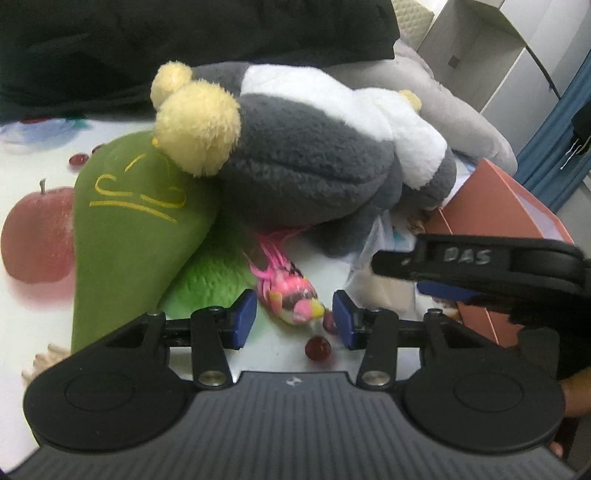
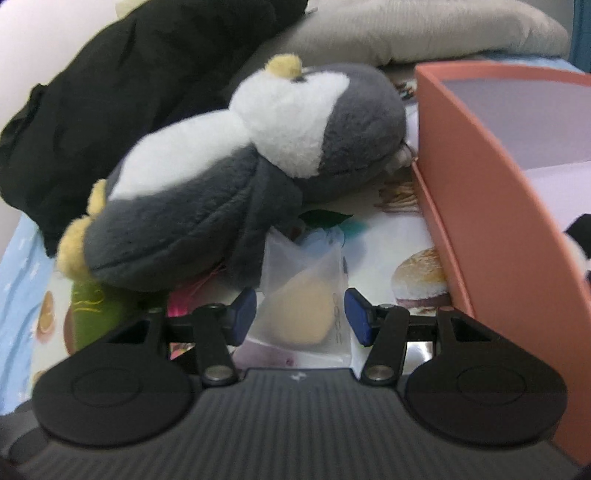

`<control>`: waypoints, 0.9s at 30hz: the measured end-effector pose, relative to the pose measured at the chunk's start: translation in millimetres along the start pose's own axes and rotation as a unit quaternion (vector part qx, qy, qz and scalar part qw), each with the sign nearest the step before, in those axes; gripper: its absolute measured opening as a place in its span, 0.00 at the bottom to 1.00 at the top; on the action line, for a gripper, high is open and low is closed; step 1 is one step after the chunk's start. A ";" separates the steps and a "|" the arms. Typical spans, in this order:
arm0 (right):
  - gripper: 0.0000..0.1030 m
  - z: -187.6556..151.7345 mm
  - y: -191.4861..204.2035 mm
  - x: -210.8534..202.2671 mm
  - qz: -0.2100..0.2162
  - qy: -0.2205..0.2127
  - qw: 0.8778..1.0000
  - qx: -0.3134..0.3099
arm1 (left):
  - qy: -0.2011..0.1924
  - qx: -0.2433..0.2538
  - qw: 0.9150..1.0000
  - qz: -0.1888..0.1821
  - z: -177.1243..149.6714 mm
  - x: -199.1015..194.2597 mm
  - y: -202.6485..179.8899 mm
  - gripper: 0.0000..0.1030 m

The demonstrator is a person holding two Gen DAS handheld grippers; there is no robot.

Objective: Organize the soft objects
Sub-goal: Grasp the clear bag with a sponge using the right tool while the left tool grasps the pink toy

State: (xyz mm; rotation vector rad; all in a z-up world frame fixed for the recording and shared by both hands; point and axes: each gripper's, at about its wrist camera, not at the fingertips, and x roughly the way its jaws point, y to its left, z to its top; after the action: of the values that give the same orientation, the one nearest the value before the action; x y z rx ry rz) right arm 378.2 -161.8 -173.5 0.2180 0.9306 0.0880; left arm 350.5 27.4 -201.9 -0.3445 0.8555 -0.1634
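Left wrist view: the left gripper [image 1: 294,319], jaws released, frames a pink feathery toy [image 1: 291,291] below the grey penguin plush [image 1: 314,166].

Right wrist view: the right gripper [image 2: 300,318], released, straddles a bagged yellow sponge [image 2: 301,314] left of the orange box [image 2: 491,206].

Messy tabletop corner, cloth covered in food prints

The surface is a white printed cloth [image 1: 44,299] with a big red apple [image 1: 37,236], cherries and a bun or burger [image 2: 421,280] printed on it, plus a pale blue starry patch [image 2: 22,266] off at the left edge in the right wrist view. Behind it all sits a heap of black fabric [image 1: 184,40] and a grey cushion or folded blanket [image 2: 424,33]. Further back on the right there's a white cabinet or shelf unit [image 1: 491,55] and a blue curtain [image 1: 554,155] hanging beside it. Light is soft, even, indoor, no hard shadows.
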 end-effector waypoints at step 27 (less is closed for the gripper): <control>0.35 -8.1 1.6 -44.7 0.021 0.014 0.999 -0.044 | 0.009 -0.010 1.000 0.014 -10.7 -54.1 -12.7 0.35</control>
State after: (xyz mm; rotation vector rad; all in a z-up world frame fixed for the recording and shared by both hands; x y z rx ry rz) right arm 345.1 -166.6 -142.7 0.1540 0.9474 0.1701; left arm 307.3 28.1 -165.4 -0.3506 0.8803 -0.1324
